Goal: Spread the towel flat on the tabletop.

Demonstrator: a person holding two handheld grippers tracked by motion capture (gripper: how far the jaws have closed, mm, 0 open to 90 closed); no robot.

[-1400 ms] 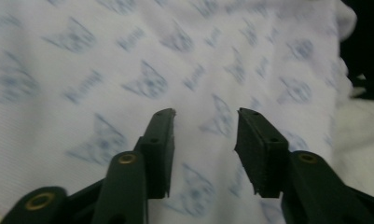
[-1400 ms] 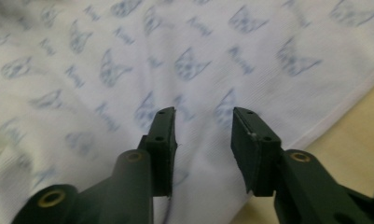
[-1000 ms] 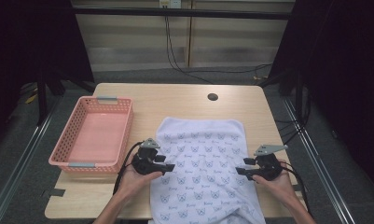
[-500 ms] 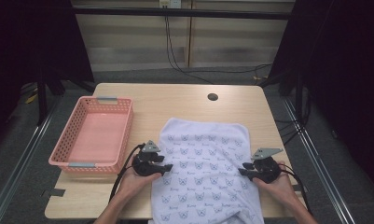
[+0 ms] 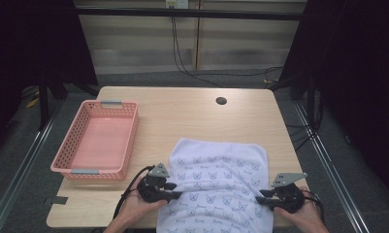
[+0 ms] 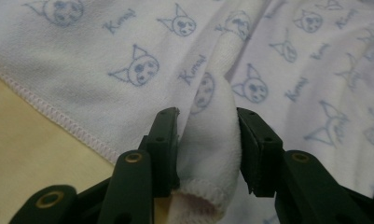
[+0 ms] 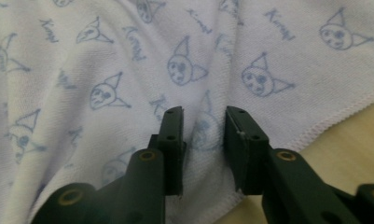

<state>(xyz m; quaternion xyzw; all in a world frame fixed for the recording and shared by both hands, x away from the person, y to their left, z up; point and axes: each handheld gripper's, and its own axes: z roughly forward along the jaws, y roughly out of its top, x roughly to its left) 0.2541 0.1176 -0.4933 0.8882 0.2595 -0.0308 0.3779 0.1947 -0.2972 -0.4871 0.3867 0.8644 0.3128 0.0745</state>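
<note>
We see a white terry towel printed with blue cat faces lying at the six o'clock edge of the pale wooden table, its long axis running twelve to six. The left gripper, at its nine o'clock hem, has just been closing, a raised fold pinched between the jaws. The right gripper, at three o'clock, straddles a bunched ridge, jaws partly apart; whether they clamp it we cannot tell. The empty pink plastic basket sits at ten o'clock, well apart.
</note>
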